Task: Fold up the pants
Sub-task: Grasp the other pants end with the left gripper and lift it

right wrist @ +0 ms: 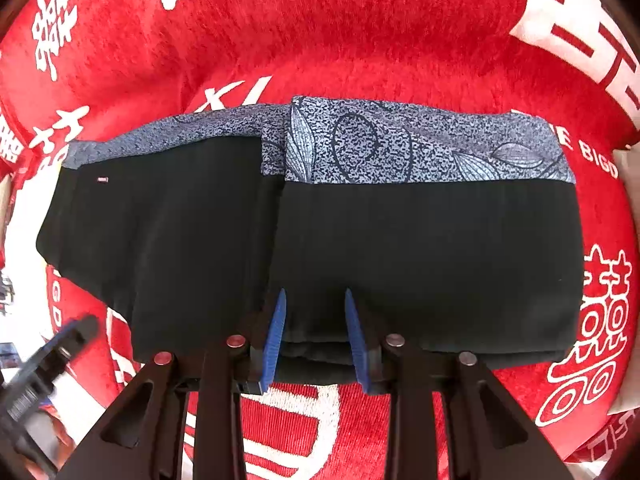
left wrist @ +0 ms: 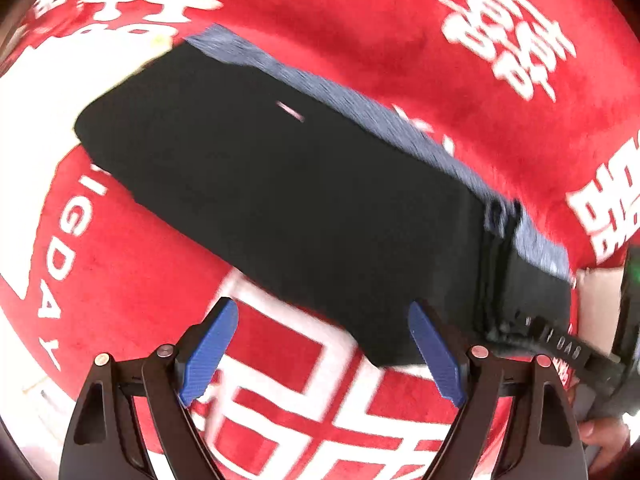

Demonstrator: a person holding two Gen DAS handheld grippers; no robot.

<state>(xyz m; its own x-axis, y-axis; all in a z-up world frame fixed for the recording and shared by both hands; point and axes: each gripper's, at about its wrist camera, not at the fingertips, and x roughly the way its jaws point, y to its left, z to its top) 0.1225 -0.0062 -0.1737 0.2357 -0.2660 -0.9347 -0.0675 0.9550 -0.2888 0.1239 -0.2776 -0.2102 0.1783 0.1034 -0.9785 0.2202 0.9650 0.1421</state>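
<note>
While the pants (right wrist: 360,240) lie stretched across the middle of the right wrist view as a long black band with a blue-grey patterned strip (right wrist: 420,148) along their upper edge, the right hand-held gripper (right wrist: 316,336) sits at the bottom centre of that frame with its blue pads (right wrist: 276,332) partly closed around the near edge of the garment. A stack of dark layers shows between them, so it reads as grasping that lower edge, probably where one section overlaps the other, to keep the layers together for the next fold; how firmly the pads press cannot be told. The overlap itself is plain, with the right-hand section lying on top of the left one and a seam running down just left of centre. In the left wrist view the pants (left wrist: 304,200) run diagonally from upper left to lower right, blurred, and the left hand-held gripper (left wrist: 320,344) at the bottom of the frame is spread wide and released, nothing between its pads; its right pad (left wrist: 436,352) stands over the black cloth's near corner without clearly touching it. That wide stance suits an approach to take hold of an end. Everything rests on a red cloth with white characters (right wrist: 360,40) that covers the surface beneath. Part of the other tool and a fingertip show at the lower right edge of the left view.
</note>
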